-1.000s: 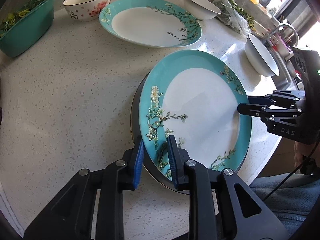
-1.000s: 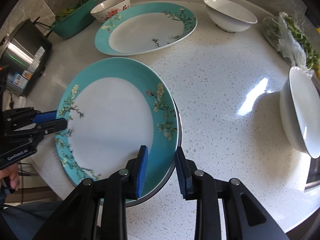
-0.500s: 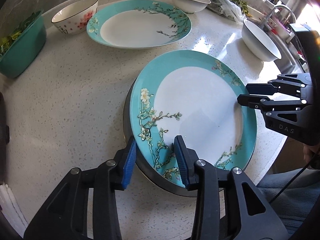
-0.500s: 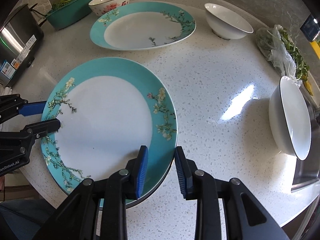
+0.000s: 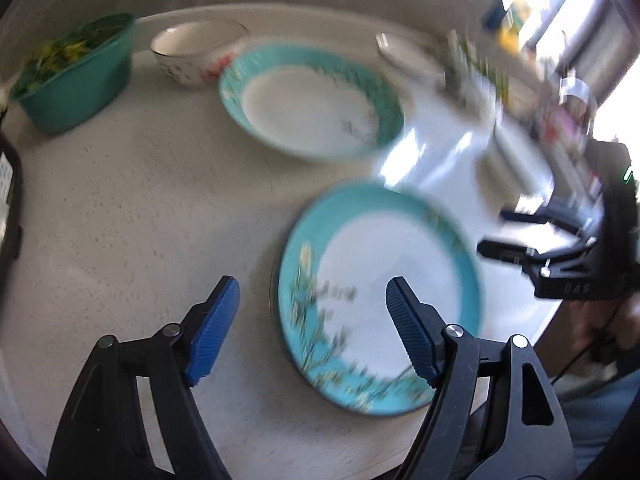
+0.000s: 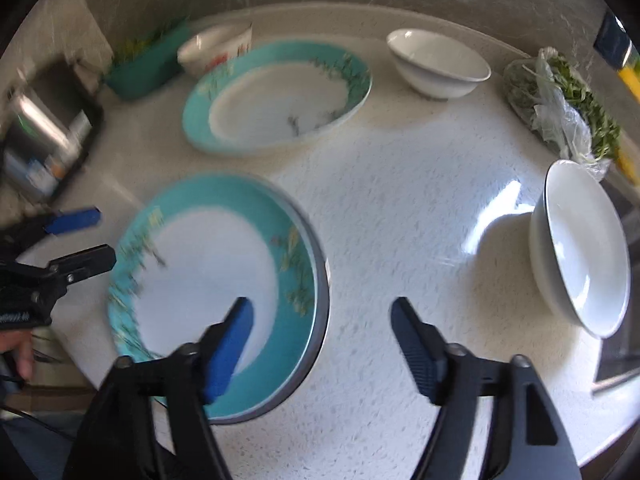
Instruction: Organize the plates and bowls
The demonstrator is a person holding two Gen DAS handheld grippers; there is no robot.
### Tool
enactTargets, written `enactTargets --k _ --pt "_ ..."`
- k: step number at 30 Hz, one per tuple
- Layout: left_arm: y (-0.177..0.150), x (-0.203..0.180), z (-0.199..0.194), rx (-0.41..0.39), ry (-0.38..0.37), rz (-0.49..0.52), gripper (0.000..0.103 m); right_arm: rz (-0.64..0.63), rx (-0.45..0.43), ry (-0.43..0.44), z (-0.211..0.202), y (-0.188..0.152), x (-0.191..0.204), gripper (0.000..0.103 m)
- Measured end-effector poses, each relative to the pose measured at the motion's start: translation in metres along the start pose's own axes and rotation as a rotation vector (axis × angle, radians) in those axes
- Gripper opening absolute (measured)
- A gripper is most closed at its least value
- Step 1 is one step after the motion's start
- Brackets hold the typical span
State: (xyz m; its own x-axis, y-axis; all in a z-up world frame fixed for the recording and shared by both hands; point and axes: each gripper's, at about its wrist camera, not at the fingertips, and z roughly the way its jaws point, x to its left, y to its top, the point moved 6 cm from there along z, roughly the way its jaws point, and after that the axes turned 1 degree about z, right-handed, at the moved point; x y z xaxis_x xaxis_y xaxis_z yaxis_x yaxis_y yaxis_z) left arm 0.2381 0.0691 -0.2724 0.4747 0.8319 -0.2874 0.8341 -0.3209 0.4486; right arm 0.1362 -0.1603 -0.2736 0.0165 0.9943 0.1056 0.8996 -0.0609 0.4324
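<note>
Turquoise plate (image 5: 400, 264) lies below the opened left claw (image 5: 312, 320).

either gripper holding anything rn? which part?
Nothing held. Left gripper and right gripper have just opened, pads clear of the near teal plate.

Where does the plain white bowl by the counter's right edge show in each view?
Left wrist: not clearly in it; that area is motion-blurred.
Right wrist: far right, tilted on edge, white bowl.
Shared landmark: the far teal plate beside the floral bowl.

near plate (image 6: 208, 280) — atop dark plate (image 6: 320, 280)
</note>
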Motion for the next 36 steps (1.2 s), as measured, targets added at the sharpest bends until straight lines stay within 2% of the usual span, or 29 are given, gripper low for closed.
enactTargets --k 3,5,7,8,10,11,13,15,19,22,24,26,29,36 --pt "0.025 0.024 -0.01 -0.077 -0.146 -0.208 0.079 0.081 -0.061 0.207 -0.019 0.033 -0.021 0.079" --pt "0.041 0.038 -0.016 -0.15 -0.211 -0.317 0.079 0.142 -0.109 0.358 -0.031 0.061 -0.036 0.085" --pt "0.057 0.049 -0.018 -0.211 -0.265 -0.385 0.079 0.186 -0.125 0.483 -0.037 0.081 -0.042 0.087" --pt "0.064 0.055 -0.015 -0.194 -0.264 -0.394 0.079 0.203 -0.126 0.551 -0.035 0.096 -0.048 0.087" --pt "0.077 0.064 0.003 -0.094 -0.262 -0.383 0.079 0.214 -0.131 0.606 -0.026 0.111 -0.054 0.087" --pt "0.083 0.069 0.007 -0.093 -0.252 -0.385 0.079 0.241 -0.123 0.626 -0.012 0.121 -0.06 0.086" --pt "0.097 0.079 0.019 -0.067 -0.202 -0.373 0.079 0.302 -0.081 0.635 0.008 0.129 -0.068 0.081" --pt "0.106 0.085 0.035 -0.006 -0.146 -0.347 0.079 0.361 -0.06 0.661 0.031 0.136 -0.073 0.074" --pt "0.128 0.091 0.062 0.053 -0.101 -0.259 0.078 0.383 -0.034 0.653 0.056 0.144 -0.073 0.069" --pt "0.136 0.096 0.078 0.069 -0.104 -0.232 0.076 0.393 -0.022 0.651 0.066 0.142 -0.071 0.065" --pt "0.143 0.101 0.086 0.072 -0.108 -0.221 0.068 0.382 -0.036 0.639 0.067 0.144 -0.068 0.064" --pt "0.146 0.101 0.093 0.076 -0.113 -0.215 0.068 0.391 -0.04 0.635 0.07 0.145 -0.069 0.064" --pt "0.153 0.101 0.103 0.089 -0.099 -0.185 0.06 0.404 -0.035 0.626 0.08 0.15 -0.067 0.06" --pt "0.163 0.103 0.121 0.102 -0.126 -0.181 0.059 0.424 -0.022 0.634 0.093 0.158 -0.069 0.052"
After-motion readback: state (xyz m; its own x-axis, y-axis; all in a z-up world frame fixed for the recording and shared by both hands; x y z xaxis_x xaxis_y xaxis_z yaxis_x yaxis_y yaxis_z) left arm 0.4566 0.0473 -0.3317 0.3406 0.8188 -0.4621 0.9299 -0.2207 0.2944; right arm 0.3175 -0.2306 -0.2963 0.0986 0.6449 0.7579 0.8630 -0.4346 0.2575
